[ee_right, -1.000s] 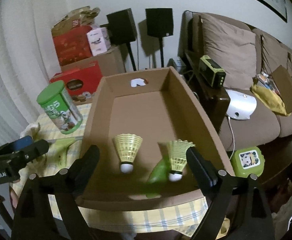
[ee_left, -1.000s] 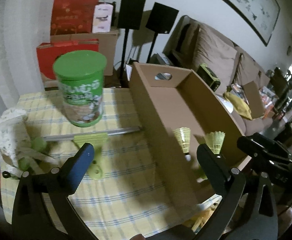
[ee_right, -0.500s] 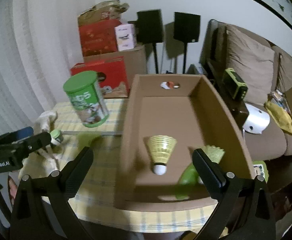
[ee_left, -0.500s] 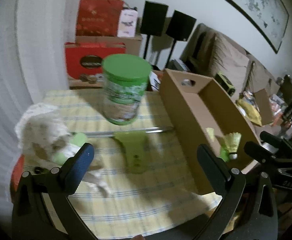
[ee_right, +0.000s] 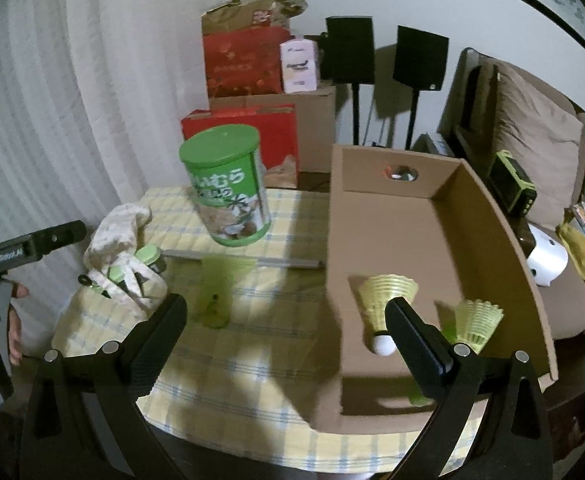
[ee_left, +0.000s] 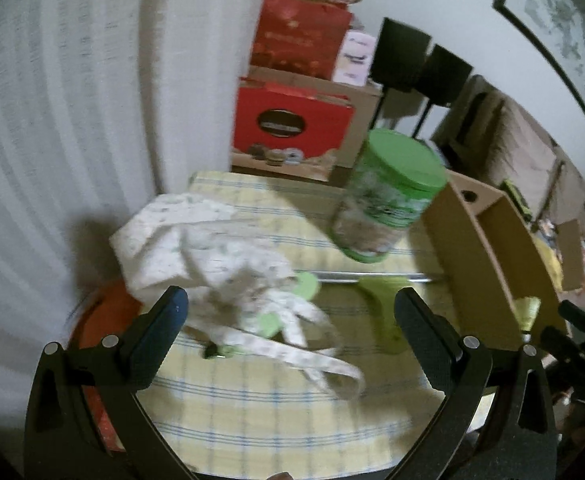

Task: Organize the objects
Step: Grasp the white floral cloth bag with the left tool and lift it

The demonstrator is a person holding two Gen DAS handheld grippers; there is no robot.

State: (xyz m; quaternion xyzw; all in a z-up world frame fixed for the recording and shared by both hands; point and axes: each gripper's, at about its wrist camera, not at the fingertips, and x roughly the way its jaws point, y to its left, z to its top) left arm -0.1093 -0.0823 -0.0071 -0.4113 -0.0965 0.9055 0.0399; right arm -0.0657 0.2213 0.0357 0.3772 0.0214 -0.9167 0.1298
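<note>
Left wrist: left gripper spread wide, empty; white cloth bundle between its fingers, likely next pick.

Right wrist: right gripper agape, empty; two shuttlecocks already in cardboard box by right finger.

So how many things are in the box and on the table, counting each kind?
Shuttlecocks in the cardboard box: 2
Green-lidded canister: 1
Green racket: 1
White patterned cloth bag: 1
Total: 5
</note>
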